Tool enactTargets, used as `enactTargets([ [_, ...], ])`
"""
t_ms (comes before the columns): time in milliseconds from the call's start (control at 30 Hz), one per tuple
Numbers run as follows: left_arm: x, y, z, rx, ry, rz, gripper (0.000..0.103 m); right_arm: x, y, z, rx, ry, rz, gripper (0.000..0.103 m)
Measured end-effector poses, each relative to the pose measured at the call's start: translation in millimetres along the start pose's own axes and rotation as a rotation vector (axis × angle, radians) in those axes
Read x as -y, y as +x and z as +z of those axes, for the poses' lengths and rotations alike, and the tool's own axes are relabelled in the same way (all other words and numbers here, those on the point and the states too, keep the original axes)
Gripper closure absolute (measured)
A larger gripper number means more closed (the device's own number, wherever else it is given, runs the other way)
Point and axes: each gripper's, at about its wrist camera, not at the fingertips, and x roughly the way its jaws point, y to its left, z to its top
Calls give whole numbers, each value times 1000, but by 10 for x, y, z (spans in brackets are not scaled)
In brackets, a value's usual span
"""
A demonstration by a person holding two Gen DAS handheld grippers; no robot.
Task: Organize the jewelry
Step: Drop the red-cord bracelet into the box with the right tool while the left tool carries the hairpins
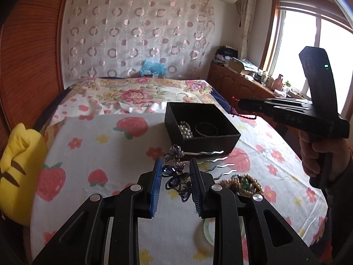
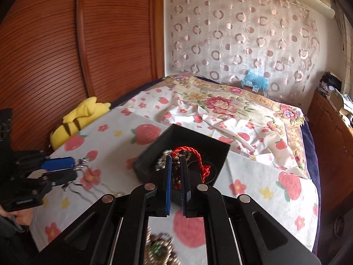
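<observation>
The black box (image 1: pixel 201 128) sits open-topped on the strawberry-print cloth (image 1: pixel 106 154) so that pieces can be dropped straight in; a pearl bracelet (image 1: pixel 185 129) and a dark bangle (image 1: pixel 206 129) already lie on its floor. The right hand-held gripper (image 2: pixel 176 172) hangs over the box with its pads nearly together, pinching a brown bead bracelet (image 2: pixel 175 172) with a red cord (image 2: pixel 194 154); the cord's loop dangles toward the box interior, so I judge this piece is about to be released there. Nearer, the left hand-held gripper (image 1: pixel 175 178) is low over the cloth with its jaws partly open on either side of the blue jewelled hairpin (image 1: pixel 176 176), whose wavy silver prongs (image 1: pixel 220 163) point right. The pads flank the ornament, but I cannot tell if they press it yet; coming at the chunky gem cluster rather than the thin prongs would give a surer hold. Right of the left gripper a heap of tan beads with a green stone (image 1: pixel 242 183) waits on the cloth, and a pale green bangle (image 1: pixel 209 231) lies nearest, partly hidden under the gripper. A yellow plush toy (image 1: pixel 19 172) rests at the bed's left edge, apart from the work.
</observation>
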Motion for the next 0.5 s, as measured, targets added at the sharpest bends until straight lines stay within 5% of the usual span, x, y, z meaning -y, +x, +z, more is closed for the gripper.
enactTargets([
  [367, 36, 292, 367, 10, 18, 27, 79, 277, 422, 136, -34, 92, 12, 94],
  [500, 66, 412, 476, 1, 27, 37, 79, 384, 422, 114, -24, 127, 30, 83],
])
